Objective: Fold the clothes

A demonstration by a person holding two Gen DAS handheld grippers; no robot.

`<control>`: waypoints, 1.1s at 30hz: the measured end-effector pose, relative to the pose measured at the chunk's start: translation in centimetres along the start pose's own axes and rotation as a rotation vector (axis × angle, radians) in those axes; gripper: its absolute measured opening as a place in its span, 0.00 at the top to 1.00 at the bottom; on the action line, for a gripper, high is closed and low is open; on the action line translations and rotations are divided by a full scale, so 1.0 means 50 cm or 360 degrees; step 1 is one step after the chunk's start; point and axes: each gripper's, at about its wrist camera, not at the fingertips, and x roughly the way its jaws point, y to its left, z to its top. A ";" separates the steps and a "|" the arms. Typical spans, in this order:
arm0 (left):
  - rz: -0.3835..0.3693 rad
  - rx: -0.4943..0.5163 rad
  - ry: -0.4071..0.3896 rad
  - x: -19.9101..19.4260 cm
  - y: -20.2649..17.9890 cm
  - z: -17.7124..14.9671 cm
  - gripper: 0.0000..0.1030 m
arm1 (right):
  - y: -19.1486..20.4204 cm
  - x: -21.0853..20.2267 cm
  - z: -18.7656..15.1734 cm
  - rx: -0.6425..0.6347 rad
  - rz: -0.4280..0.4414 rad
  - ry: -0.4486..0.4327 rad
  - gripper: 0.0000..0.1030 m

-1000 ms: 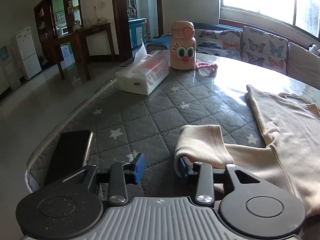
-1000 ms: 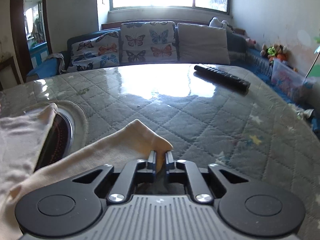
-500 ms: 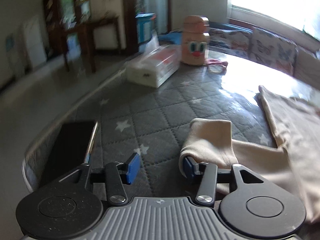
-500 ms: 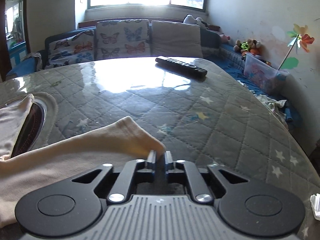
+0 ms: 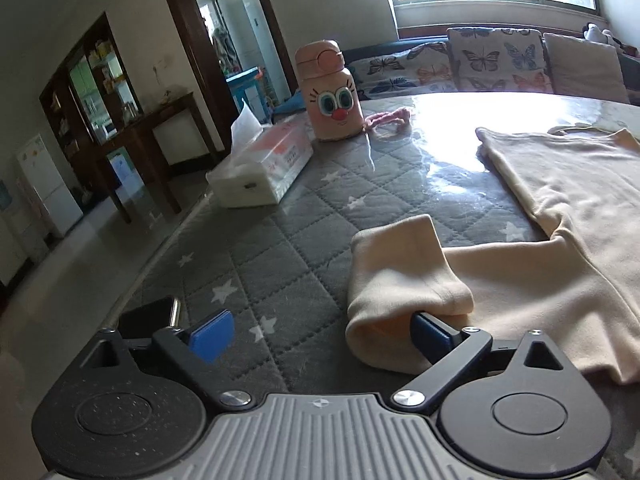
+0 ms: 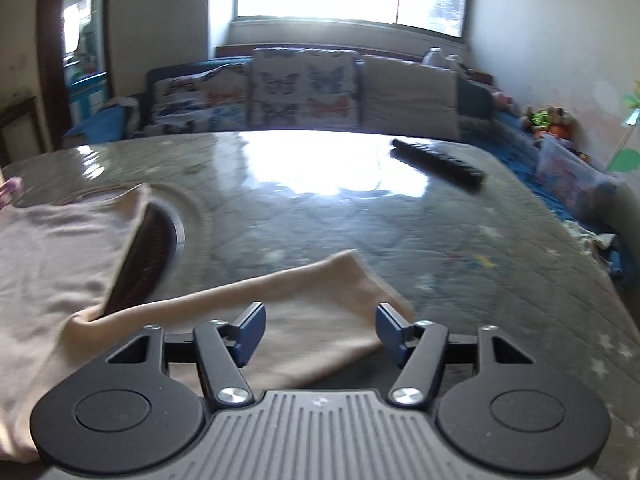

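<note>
A cream long-sleeved shirt (image 5: 568, 200) lies flat on the grey quilted star-pattern table cover (image 5: 280, 248). Its left sleeve cuff (image 5: 400, 264) is folded back on itself just in front of my left gripper (image 5: 320, 334), which is open, its right finger tucked under the cuff edge. In the right wrist view the shirt body (image 6: 60, 256) lies at the left and the other sleeve (image 6: 320, 312) lies under my right gripper (image 6: 320, 334), which is open and hovers over the sleeve end.
A tissue box (image 5: 264, 168), a pink cartoon bottle (image 5: 332, 96) and a pink hair tie (image 5: 388, 118) stand at the far left. A black phone (image 5: 148, 316) lies near the left edge. A remote (image 6: 438, 162) lies far right. A round inset (image 6: 156, 248) shows beside the shirt.
My right gripper has opened and let go of the sleeve end. My left gripper has opened wider and shifted left, the folded cuff now by its right finger.
</note>
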 end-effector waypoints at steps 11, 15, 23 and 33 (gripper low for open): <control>0.0230 -0.0560 0.0045 0.040 0.126 0.023 0.02 | 0.060 0.033 -0.014 -0.0022 0.0037 0.0043 0.20; 0.0328 -0.0510 0.0025 0.035 0.141 0.021 0.00 | 0.060 0.033 -0.013 -0.0037 0.0029 0.0045 0.18; 0.0088 -0.0338 -0.0052 -0.007 0.051 0.048 0.00 | 0.077 0.019 -0.014 -0.0082 0.0088 0.0035 0.17; -0.0223 -0.0084 -0.0148 -0.007 -0.126 0.106 0.00 | 0.102 0.007 -0.036 -0.0144 0.0171 0.0042 0.11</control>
